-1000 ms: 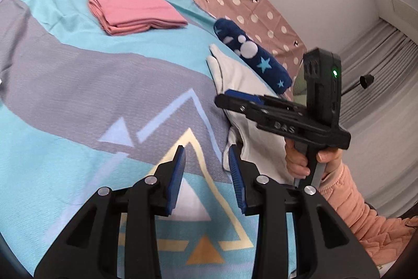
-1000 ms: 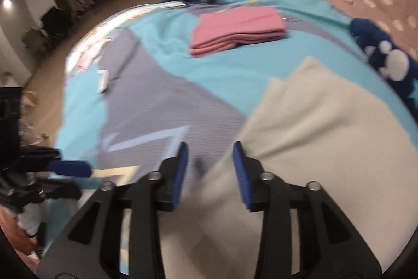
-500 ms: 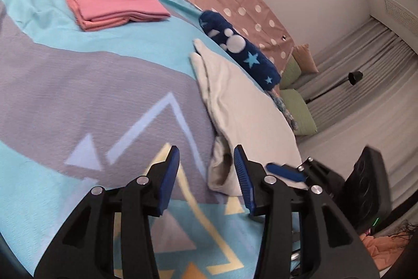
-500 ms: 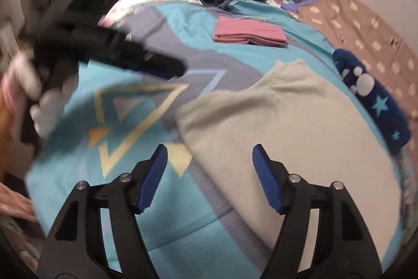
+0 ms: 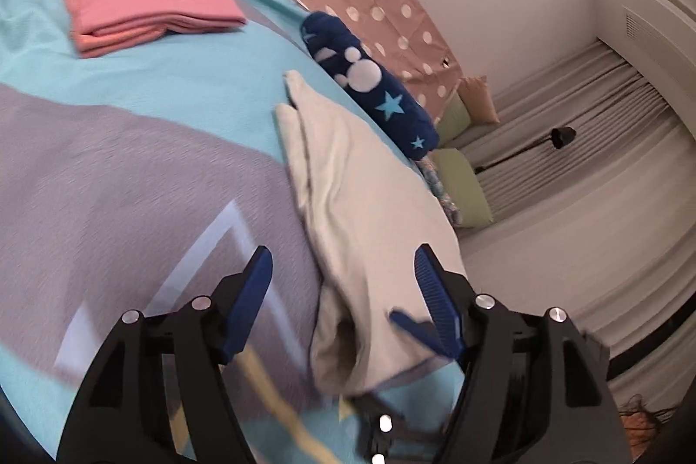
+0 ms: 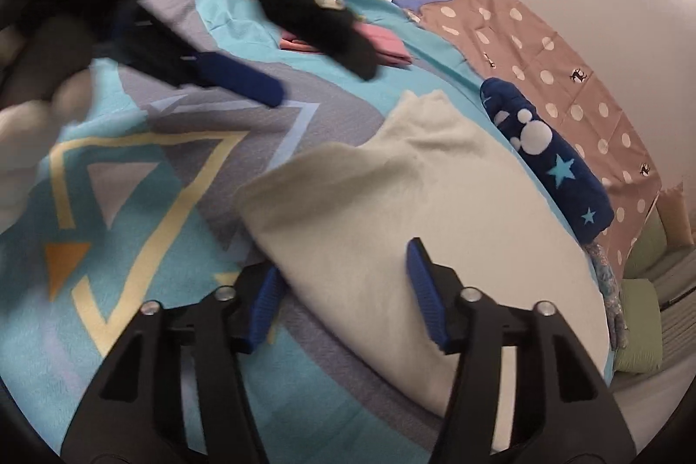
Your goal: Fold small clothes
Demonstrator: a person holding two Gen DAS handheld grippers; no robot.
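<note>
Cream garment (image 6: 417,211) lies flat on patterned bedspread (image 5: 130,168), beside navy star-print roll (image 5: 369,90). Soft, light, floppy; likely sags. Best pinched at near hem corners. Left gripper (image 5: 343,277) spread, jaws just opened, nothing pinched. Right gripper (image 6: 343,281) straddles hem, jaws just closing, not yet gripping.

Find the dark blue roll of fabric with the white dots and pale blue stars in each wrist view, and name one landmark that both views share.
Left wrist: the dark blue roll lies right of centre in the upper half, along the far edge of the cream garment.
Right wrist: the roll lies at the right, again beside the cream garment.
Shared landmark: the folded pink clothes.
</note>
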